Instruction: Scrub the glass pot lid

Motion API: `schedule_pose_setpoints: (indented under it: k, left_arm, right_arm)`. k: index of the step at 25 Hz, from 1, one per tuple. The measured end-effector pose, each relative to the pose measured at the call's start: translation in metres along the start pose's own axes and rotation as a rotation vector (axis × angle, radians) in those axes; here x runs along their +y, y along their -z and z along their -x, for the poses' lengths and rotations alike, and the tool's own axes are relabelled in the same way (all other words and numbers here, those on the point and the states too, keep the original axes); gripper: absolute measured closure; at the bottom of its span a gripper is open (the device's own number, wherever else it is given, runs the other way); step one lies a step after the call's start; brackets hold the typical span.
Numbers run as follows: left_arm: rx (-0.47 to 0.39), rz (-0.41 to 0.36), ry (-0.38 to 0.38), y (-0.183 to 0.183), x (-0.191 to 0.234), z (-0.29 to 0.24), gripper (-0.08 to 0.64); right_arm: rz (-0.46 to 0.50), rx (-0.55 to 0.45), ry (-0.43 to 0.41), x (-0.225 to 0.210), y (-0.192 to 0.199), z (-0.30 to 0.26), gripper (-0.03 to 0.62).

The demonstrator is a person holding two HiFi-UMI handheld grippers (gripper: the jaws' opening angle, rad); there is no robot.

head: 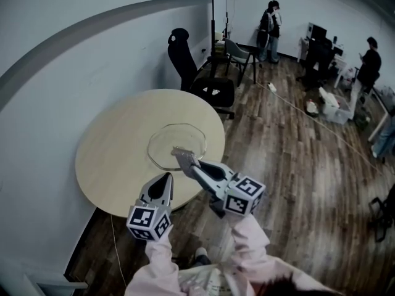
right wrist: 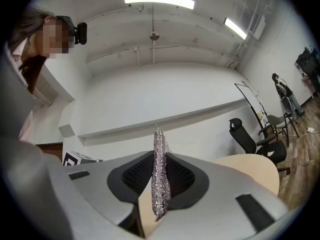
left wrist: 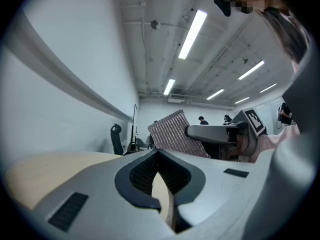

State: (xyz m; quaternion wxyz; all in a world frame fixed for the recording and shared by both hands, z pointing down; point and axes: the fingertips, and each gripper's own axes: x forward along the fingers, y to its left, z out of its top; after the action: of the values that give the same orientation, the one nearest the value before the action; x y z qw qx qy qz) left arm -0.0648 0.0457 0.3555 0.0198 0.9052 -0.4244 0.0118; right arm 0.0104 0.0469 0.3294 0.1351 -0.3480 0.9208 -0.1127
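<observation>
The jaws of the left gripper (left wrist: 158, 153) are pressed together with nothing between them, while the jaws of the right gripper (right wrist: 159, 158) are clamped on a silvery mesh scrubbing cloth (right wrist: 160, 184), which stands edge-on between the pads and sticks out past the tips. The glass pot lid (head: 162, 145) lies flat on the round, pale wooden worktop (head: 120, 150), toward its near right side. In the head view the cloth's free end sits over the lid's near rim; whether it touches the glass I cannot tell. The left gripper hangs over the worktop's near edge, just beside the right one and clear of the lid. A black office chair (head: 184, 59) stands behind the worktop.
</observation>
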Motion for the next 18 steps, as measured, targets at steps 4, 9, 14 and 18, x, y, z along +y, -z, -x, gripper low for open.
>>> schedule_pose_setpoints:
  k: [4, 9, 14, 18]
  left_arm:
    - [0.003, -0.007, 0.022, -0.001, 0.015, -0.018, 0.565]
    - [-0.002, 0.01, 0.027, 0.0, 0.038, -0.033, 0.565]
    - [0.006, 0.015, 0.031, 0.007, 0.057, -0.047, 0.565]
    - [0.014, 0.015, 0.034, 0.009, 0.069, -0.056, 0.565]
  right_arm:
    - [-0.01, -0.006, 0.018, -0.016, 0.0, -0.015, 0.506]
    - [-0.016, -0.006, 0.034, -0.033, 0.003, -0.033, 0.506]
    - [-0.032, -0.012, 0.054, -0.05, 0.009, -0.047, 0.506]
    - [-0.037, -0.012, 0.061, -0.059, 0.012, -0.058, 0.506]
